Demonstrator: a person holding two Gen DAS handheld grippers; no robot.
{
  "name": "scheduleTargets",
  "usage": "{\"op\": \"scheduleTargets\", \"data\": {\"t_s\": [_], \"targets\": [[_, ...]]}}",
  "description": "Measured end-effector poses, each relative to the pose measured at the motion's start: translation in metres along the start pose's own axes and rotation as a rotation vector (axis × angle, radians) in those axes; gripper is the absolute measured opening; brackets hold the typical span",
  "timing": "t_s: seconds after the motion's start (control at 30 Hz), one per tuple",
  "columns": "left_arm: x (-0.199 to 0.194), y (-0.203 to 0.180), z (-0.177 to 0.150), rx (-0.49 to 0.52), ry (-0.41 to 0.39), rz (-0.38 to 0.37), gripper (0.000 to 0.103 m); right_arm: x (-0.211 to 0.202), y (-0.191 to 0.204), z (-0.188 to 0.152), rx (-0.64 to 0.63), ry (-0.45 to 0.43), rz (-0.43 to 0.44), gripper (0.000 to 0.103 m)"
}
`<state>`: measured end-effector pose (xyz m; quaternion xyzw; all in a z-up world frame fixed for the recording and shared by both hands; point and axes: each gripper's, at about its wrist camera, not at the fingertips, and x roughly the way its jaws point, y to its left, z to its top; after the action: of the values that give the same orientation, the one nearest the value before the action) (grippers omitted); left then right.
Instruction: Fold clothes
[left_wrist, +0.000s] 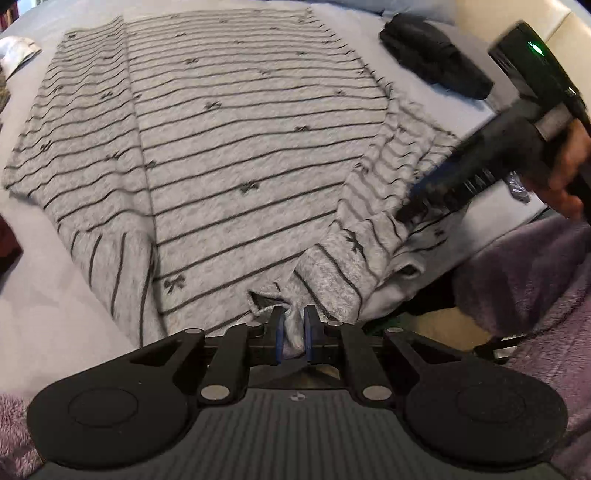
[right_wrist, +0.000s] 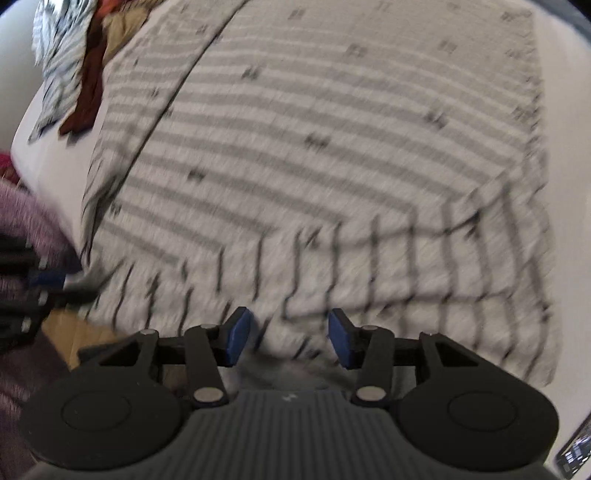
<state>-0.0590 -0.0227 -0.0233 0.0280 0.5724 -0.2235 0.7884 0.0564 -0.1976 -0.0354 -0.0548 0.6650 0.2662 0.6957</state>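
We've got the striped sweater spread flat on the pale bed sheet, filling most of both views, with one sleeve folded in across the near corner. The left gripper is clenched on a bunched bit of the near edge, grey knit pinched between its blue pads. The right gripper hangs over the folded sleeve with its jaws standing apart and cloth showing in the gap; the right wrist view is smeared with motion blur, so we can't say for sure the pads aren't brushing the knit, but it reads as released. For the step in hand, we judge it as getting a second pinch on the near edge before carrying it over: close the right jaws on both layers at the sleeve fold, level with the left grip, so the edge lifts as one straight line. Keep the two grips well apart so the knit stays taut. Main risk: grabbing only the top layer, or dragging the sheet up with it. The black bundle at the far corner and the purple fleece stay out of it.
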Motion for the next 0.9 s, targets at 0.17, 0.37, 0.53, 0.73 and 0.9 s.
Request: {"op": "scheduleTargets", "data": {"t_s": [0.17, 0.37, 0.53, 0.73, 0.9], "targets": [[-0.011, 0.009, 0.003, -0.050, -0.037, 0.025, 0.028, 0.018, 0.012, -0.026, -0.071, 0.136, 0.067, 0.051], [-0.012, 0.014, 0.010, -0.071, -0.082, 0.041, 0.049, 0.011, 0.016, -0.035, -0.108, 0.143, 0.084, 0.051], [0.011, 0.007, 0.012, -0.018, -0.042, 0.049, 0.049, -0.016, 0.017, -0.023, -0.103, 0.021, 0.028, 0.051], [0.025, 0.001, 0.008, 0.001, -0.050, 0.000, 0.019, -0.034, 0.032, -0.012, -0.077, -0.183, -0.143, 0.051], [0.011, -0.005, 0.003, 0.060, -0.103, -0.060, 0.005, -0.007, 0.032, -0.014, -0.075, -0.162, -0.167, 0.051]]}}
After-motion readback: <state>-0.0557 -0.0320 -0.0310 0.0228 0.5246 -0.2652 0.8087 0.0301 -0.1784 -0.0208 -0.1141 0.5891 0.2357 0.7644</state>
